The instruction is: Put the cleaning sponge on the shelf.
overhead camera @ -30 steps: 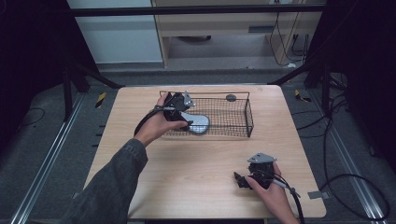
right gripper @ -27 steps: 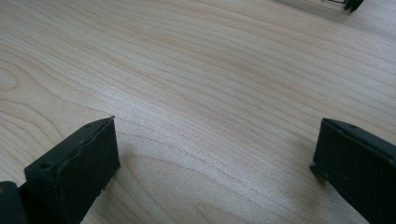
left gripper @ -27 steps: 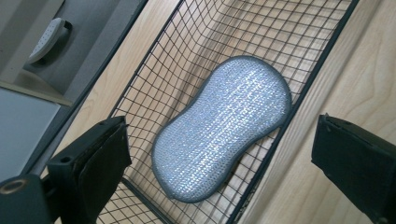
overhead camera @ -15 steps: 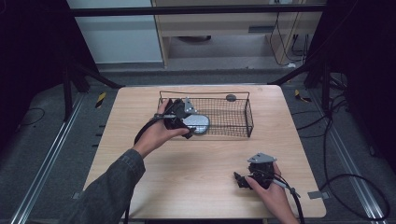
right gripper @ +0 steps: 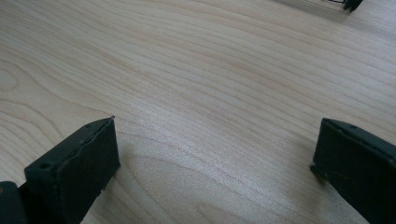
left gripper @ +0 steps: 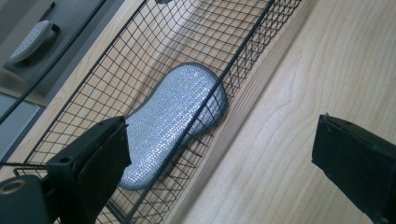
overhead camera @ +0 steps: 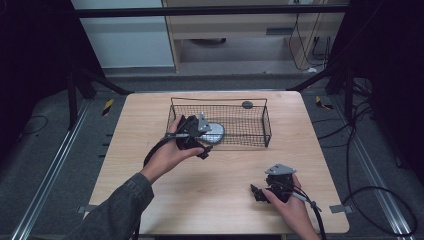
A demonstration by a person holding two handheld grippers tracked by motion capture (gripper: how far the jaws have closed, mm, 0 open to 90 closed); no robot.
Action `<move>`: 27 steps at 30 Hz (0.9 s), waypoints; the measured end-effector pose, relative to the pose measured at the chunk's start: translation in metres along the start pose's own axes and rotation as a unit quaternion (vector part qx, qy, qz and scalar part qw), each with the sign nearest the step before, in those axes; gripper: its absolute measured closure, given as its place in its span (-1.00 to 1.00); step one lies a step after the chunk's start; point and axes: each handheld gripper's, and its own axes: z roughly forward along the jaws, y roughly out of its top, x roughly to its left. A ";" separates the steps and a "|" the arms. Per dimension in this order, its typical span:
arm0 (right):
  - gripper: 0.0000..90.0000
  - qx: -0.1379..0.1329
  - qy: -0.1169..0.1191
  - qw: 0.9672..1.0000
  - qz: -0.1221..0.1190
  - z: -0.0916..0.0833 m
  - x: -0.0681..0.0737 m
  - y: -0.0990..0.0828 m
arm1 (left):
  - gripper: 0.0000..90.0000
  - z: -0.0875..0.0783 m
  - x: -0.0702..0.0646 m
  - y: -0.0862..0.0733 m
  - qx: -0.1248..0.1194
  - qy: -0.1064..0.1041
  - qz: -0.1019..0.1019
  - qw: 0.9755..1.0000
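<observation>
A black wire basket point(overhead camera: 250, 131) stands on the far half of the wooden table point(overhead camera: 220, 180). A silvery oval mesh pad point(overhead camera: 214, 132) lies in the basket against its near wall. My left gripper point(overhead camera: 205, 144) hovers at that near wall, open and holding nothing. In the left gripper view the open jaws straddle the basket wall point(left gripper: 243, 51), one over the basket, one over the table, with the pad point(left gripper: 173, 121) just ahead of the left gripper point(left gripper: 219, 170). My right gripper point(overhead camera: 256, 192) rests near the front right, open; in its own view the right gripper point(right gripper: 215, 163) frames bare wood.
A small dark round object point(overhead camera: 247, 104) sits at the basket's far rim. Dark floor with cables surrounds the table, and metal rails run along both sides. A cabinet stands beyond the far edge.
My left hand and gripper have moved from over the basket's far left part to its near wall, beside the pad. The pad, basket and right gripper have stayed put.
</observation>
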 end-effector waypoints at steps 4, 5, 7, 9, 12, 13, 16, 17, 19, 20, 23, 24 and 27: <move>-0.99 0.000 0.000 1.000 -0.001 0.000 0.000 0.000 | -0.92 -0.006 -0.009 -0.009 -0.006 -0.009 -0.014 1.000; -0.99 0.000 0.000 1.000 -0.001 0.000 0.000 0.000 | -0.92 -0.006 -0.009 -0.009 -0.006 -0.009 -0.014 1.000; -0.99 0.000 0.000 1.000 -0.001 0.000 0.000 0.000 | -0.92 -0.009 -0.013 -0.013 -0.008 -0.010 -0.015 1.000; -0.99 0.000 -0.001 1.000 -0.001 0.000 0.000 0.000 | -0.92 -0.013 -0.019 -0.018 -0.011 -0.014 -0.017 1.000; -0.99 0.000 -0.001 1.000 -0.001 0.000 0.000 0.000 | -0.92 -0.015 -0.023 -0.023 -0.013 -0.013 -0.020 1.000; -0.99 -0.001 -0.001 1.000 -0.001 0.000 0.000 0.000 | -0.92 -0.016 -0.025 -0.025 -0.012 -0.012 -0.019 1.000; -0.99 -0.001 -0.001 1.000 -0.001 0.000 0.000 0.000 | -0.92 -0.020 -0.031 -0.035 -0.012 -0.014 -0.026 0.999; -0.99 -0.001 -0.001 1.000 -0.001 0.000 0.000 0.000 | -0.92 -0.020 -0.031 -0.035 -0.012 -0.014 -0.026 0.999; -0.99 -0.001 0.000 1.000 -0.001 0.000 0.000 0.000 | -0.91 -0.022 -0.032 -0.040 -0.004 -0.011 -0.024 1.000; -0.99 -0.001 0.000 1.000 -0.001 0.000 0.000 0.000 | -0.91 -0.024 -0.035 -0.046 -0.002 -0.011 -0.029 1.000; -0.99 -0.001 -0.001 1.000 -0.001 0.000 0.000 0.000 | -0.90 -0.025 -0.038 -0.053 -0.006 -0.009 -0.037 0.999; -0.99 -0.001 -0.001 1.000 -0.001 0.000 0.000 0.000 | -0.90 -0.026 -0.042 -0.061 -0.003 -0.007 -0.042 0.999; -0.99 -0.001 0.000 1.000 -0.001 0.000 0.000 0.000 | -0.90 -0.026 -0.051 -0.073 -0.009 -0.019 -0.058 0.998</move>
